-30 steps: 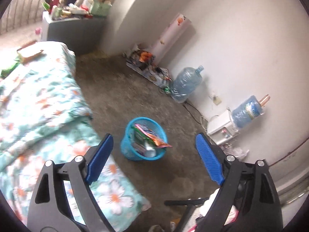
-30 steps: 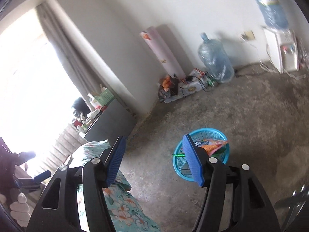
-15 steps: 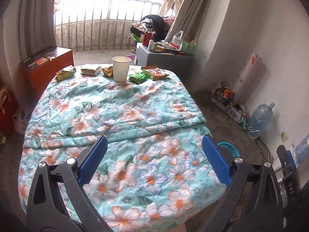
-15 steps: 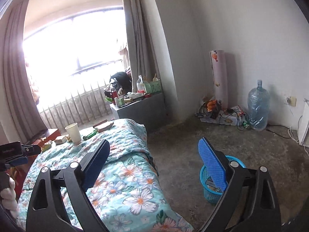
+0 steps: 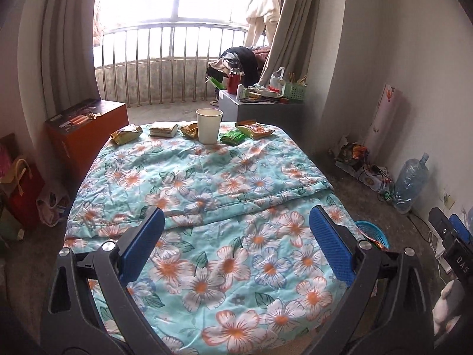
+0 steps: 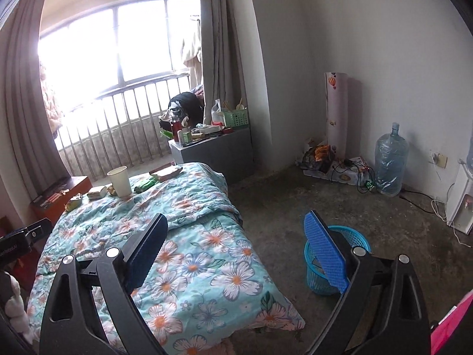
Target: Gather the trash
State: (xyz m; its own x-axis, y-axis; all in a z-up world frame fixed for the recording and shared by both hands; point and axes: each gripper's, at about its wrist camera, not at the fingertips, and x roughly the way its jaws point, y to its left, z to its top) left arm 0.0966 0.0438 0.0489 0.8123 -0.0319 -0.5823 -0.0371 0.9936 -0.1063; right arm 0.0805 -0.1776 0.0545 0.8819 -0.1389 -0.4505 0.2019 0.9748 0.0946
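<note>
Both claws (image 5: 236, 248) (image 6: 236, 251) gape, empty

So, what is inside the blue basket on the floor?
In the blue basket only a bit of an orange wrapper shows at the rim. The bed and one right gripper finger hide the rest.

The left tool (image 5: 236, 247) has black plastic arms with triangular cut-outs, silver round screws and ribbed blue pads. The right tool (image 6: 235, 251) looks the same, and white "DAS" lettering marks its black body.
</note>
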